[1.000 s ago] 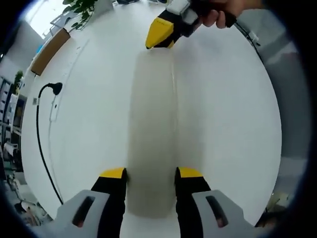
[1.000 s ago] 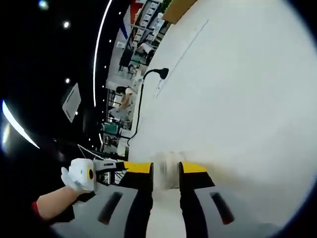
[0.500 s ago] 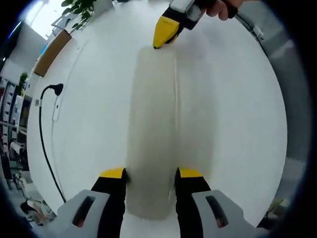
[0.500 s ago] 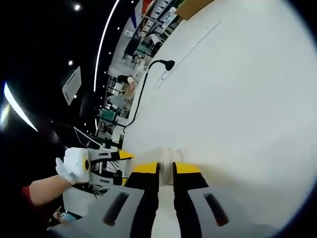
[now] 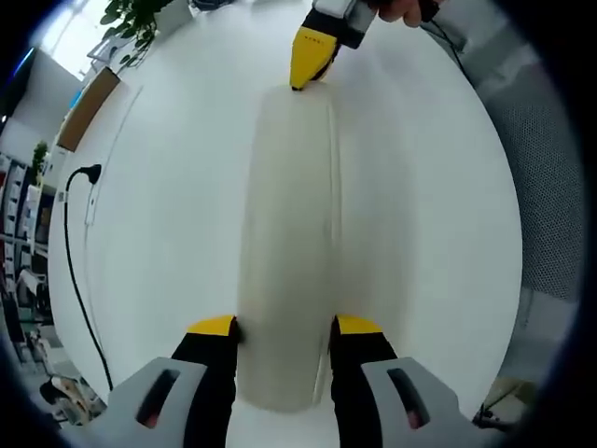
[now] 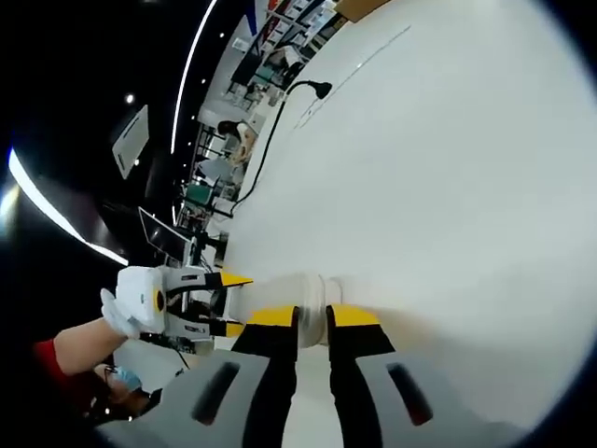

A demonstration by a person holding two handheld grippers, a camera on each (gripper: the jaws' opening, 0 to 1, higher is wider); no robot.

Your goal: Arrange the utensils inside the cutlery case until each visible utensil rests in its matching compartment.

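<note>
Gripping the cutlery case (image 5: 284, 261) at both ends, left tool (image 5: 284, 327) and right tool (image 6: 312, 317) clamped, we judge uneven pulling could slip it off the bench (image 5: 168, 187).

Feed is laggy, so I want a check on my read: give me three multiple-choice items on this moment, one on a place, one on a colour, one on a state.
1. In the left gripper view, where is the right gripper?
A. At the far end of the cutlery case
B. On the black cable
C. Beside the left gripper

2. What colour are the jaw tips?
A. Red
B. Yellow
C. Blue

3. How do the right gripper's jaws stand?
A. Wide open over bare table
B. Shut on the cable
C. Shut on the case's end

Key: 1 A, its tip meets the case's far edge. 2 B, both grippers show yellow tips. 3 C, the right gripper view shows the case's end pinched between them.
</note>
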